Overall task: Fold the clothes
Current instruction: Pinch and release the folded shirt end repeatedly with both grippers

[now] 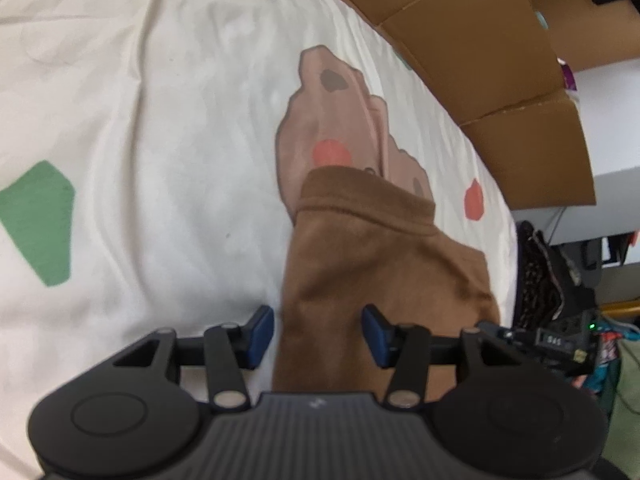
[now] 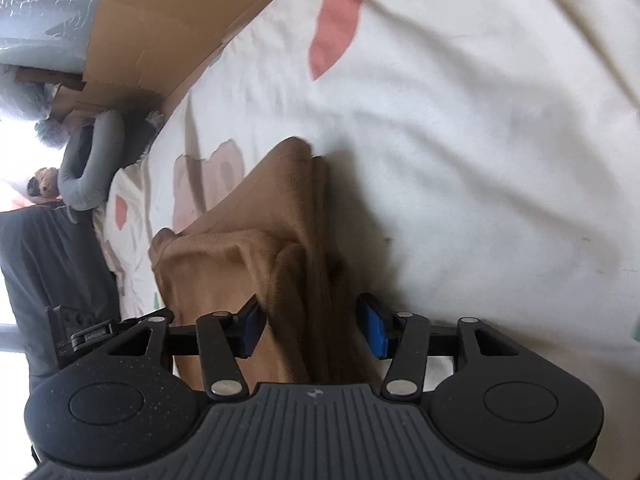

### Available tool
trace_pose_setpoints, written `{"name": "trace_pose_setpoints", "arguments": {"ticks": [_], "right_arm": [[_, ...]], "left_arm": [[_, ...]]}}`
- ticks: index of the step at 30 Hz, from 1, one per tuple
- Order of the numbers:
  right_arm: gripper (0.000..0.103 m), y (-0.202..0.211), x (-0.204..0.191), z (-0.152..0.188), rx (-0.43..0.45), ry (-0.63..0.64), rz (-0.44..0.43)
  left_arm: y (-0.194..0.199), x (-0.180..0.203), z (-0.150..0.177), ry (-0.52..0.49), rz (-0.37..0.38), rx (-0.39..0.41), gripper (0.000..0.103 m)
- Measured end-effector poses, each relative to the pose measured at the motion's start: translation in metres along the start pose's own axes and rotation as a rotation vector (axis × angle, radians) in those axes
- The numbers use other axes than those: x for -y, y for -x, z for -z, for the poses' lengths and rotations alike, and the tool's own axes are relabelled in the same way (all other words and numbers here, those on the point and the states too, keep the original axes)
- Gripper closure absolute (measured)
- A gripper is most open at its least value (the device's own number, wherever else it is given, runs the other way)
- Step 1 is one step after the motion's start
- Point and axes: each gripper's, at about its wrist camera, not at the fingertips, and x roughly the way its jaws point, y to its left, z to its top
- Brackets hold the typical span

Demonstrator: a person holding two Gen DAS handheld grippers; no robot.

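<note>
Left wrist view: left gripper (image 1: 318, 338) over the brown garment (image 1: 372, 264) on the white bedsheet (image 1: 160, 120), jaws apart with cloth between them and no pad seen pressing, so a close from here likely catches one layer only and drags the fold askew. Right wrist view: right gripper (image 2: 311, 330) likewise apart, astride the stacked folded edge (image 2: 316, 216); risk of spilling the layers if pinched shallowly or lifted unevenly.

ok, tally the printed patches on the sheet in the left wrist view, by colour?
Green patch: 1
Red patches: 2
Brown animal print: 1
Total: 4 on the white sheet, beside the brown garment.
</note>
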Motion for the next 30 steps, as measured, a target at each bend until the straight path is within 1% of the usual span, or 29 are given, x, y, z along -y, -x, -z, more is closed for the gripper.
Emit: {"name": "trace_pose_setpoints", "arguments": {"ticks": [1,2,3,4,5,6,7,8,10,12,14,16,18,19,20,21,22,23,24,25,26,30], "right_arm": [[0.038,-0.002,-0.002,-0.001,-0.004,0.005,-0.009],[0.034,-0.005,-0.005,-0.002,-0.009,0.007,-0.021],[0.034,-0.008,-0.008,-0.002,-0.012,0.007,-0.027],[0.034,-0.010,-0.010,-0.004,-0.015,0.012,-0.026],[0.034,-0.013,-0.012,-0.005,-0.017,0.017,-0.026],[0.036,-0.014,-0.014,-0.006,-0.020,0.020,-0.026],[0.044,-0.013,-0.014,-0.007,-0.021,0.022,-0.018],[0.058,-0.013,-0.015,-0.007,-0.023,0.025,-0.011],[0.075,-0.012,-0.014,-0.008,-0.027,0.028,0.002],[0.079,-0.008,-0.011,-0.007,-0.026,0.025,-0.015],[0.080,-0.004,-0.013,-0.006,-0.020,0.034,-0.027],[0.080,-0.002,-0.015,-0.006,-0.019,0.046,-0.030],[0.076,-0.002,-0.015,-0.007,-0.024,0.053,-0.017],[0.071,-0.004,-0.013,-0.008,-0.027,0.046,-0.001],[0.064,-0.005,-0.010,-0.009,-0.033,0.035,0.003],[0.061,-0.006,-0.008,-0.010,-0.035,0.026,0.001],[0.060,-0.006,-0.005,-0.010,-0.035,0.021,-0.003],[0.060,-0.007,-0.004,-0.010,-0.036,0.017,-0.006],[0.060,-0.008,-0.003,-0.010,-0.037,0.013,-0.009],[0.060,-0.008,-0.001,-0.010,-0.038,0.009,-0.011],[0.060,-0.009,-0.002,-0.010,-0.039,0.009,-0.011],[0.060,-0.013,-0.001,-0.012,-0.036,0.013,-0.011]], "left_arm": [[-0.001,0.000,-0.001,0.002,0.007,-0.002,0.063],[-0.003,0.000,-0.001,0.001,0.009,-0.005,0.077],[-0.005,0.000,-0.002,0.002,0.006,-0.007,0.084],[-0.005,-0.001,-0.002,0.006,-0.001,-0.002,0.095],[-0.004,0.000,-0.001,0.009,-0.009,0.012,0.098],[-0.002,0.001,-0.001,0.009,-0.014,0.025,0.099],[0.000,0.002,-0.001,0.007,-0.016,0.031,0.099],[0.001,0.002,-0.001,0.005,-0.019,0.033,0.100],[0.003,0.003,-0.001,0.001,-0.025,0.037,0.100],[0.005,0.000,-0.002,0.013,-0.026,0.042,0.100],[0.008,-0.004,-0.002,0.030,-0.026,0.050,0.101],[0.009,-0.006,-0.003,0.037,-0.026,0.052,0.101],[0.007,-0.004,-0.002,0.021,-0.025,0.042,0.101],[0.006,-0.003,-0.003,0.013,-0.023,0.036,0.099],[0.005,-0.003,-0.003,0.010,-0.019,0.032,0.097],[0.005,-0.003,-0.004,0.010,-0.013,0.029,0.093],[0.004,-0.003,-0.004,0.011,-0.005,0.028,0.086],[0.004,-0.004,-0.005,0.014,0.006,0.027,0.075],[0.003,-0.005,-0.005,0.017,0.018,0.024,0.069],[0.001,-0.005,-0.006,0.017,0.031,0.017,0.060],[-0.001,-0.005,-0.008,0.014,0.045,0.006,0.056],[-0.007,-0.003,-0.012,-0.005,0.060,-0.012,0.056]]}}
